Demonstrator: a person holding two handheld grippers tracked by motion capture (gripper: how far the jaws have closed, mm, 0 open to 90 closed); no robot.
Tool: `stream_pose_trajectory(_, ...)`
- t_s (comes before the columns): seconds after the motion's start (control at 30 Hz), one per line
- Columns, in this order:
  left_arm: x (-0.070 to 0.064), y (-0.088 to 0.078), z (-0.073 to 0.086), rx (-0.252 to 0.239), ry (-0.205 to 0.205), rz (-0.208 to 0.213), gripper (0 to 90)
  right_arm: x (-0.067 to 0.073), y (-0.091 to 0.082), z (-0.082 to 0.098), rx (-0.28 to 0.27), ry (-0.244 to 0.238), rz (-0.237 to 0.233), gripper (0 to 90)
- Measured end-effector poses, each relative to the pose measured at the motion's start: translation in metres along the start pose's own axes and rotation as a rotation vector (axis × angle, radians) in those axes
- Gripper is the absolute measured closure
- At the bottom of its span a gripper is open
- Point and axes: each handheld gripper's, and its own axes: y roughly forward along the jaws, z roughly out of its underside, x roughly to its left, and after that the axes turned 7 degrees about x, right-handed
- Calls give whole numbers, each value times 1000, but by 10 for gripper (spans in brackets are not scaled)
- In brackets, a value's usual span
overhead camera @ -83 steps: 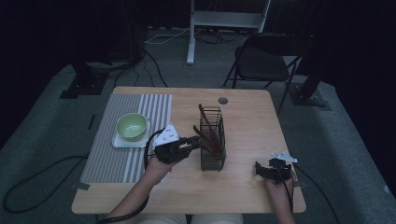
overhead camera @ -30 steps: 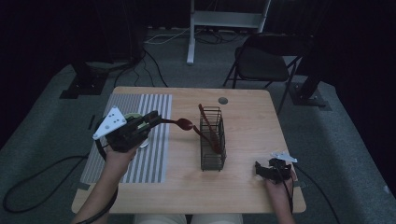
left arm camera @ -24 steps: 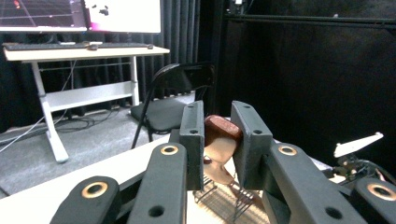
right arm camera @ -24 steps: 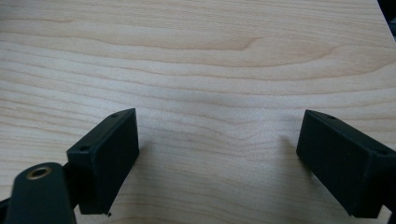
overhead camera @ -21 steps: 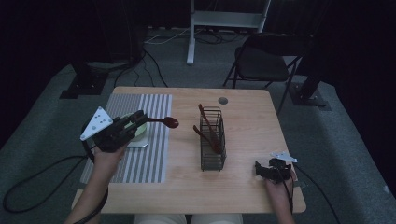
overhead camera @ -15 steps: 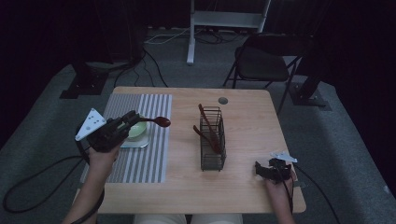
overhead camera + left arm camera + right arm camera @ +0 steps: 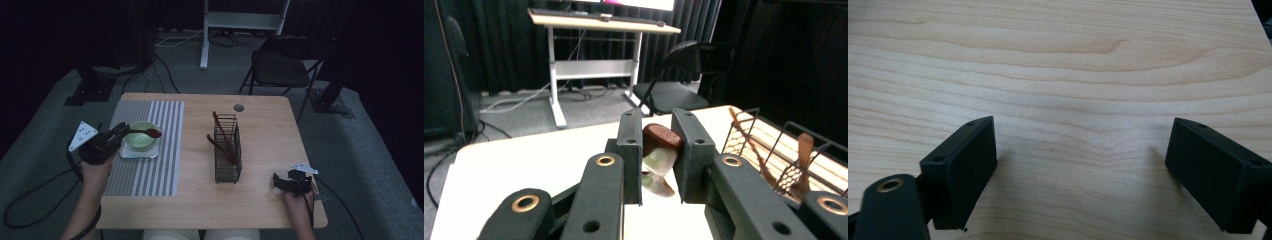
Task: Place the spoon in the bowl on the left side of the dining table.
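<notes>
The left gripper (image 7: 651,150) has its jaws closed on the handle of a brown wooden spoon (image 7: 146,132). In the left gripper view the rounded brown wood sits pinched between the two black pads. From the grip the spoon reaches out level, and its bowl end hangs over the green bowl (image 7: 139,136), which stands on a small white plate (image 7: 126,154) on the striped mat (image 7: 165,145) at the left of the surface (image 7: 270,200). Whether the spoon touches the bowl's rim cannot be told.

The spoon looks light, stiff and smooth. Its rounded handle could roll or tip between flat pads, and held this near the end, the far end has leverage. A grip closer to the middle would steady it, judging by its length. The bowl looks like glazed ware: hard, slick and chippable, so the spoon is best lowered softly.

Further right stands a black wire basket (image 7: 226,150) with more wooden utensils (image 7: 222,137) leaning in it. At the near right corner the right gripper (image 7: 1080,170) rests low over bare wood, its jaws spread wide with nothing between them.
</notes>
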Motion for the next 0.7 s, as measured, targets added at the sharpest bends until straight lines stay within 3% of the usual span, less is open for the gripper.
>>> stream_pose_trajectory(0.17,13,0,12,0,-41,-32,758,0,0,0,0,0,0,124)
stream_pose_trajectory(0.3,18,1,18,13,-41,-60,759,0,0,0,0,0,0,124)
stream_pose_trajectory(0.5,18,7,34,45,-39,-104,758,0,0,0,0,0,0,124)
stream_pose_trajectory(0.7,21,10,44,52,-67,-134,758,0,0,0,0,0,0,124)
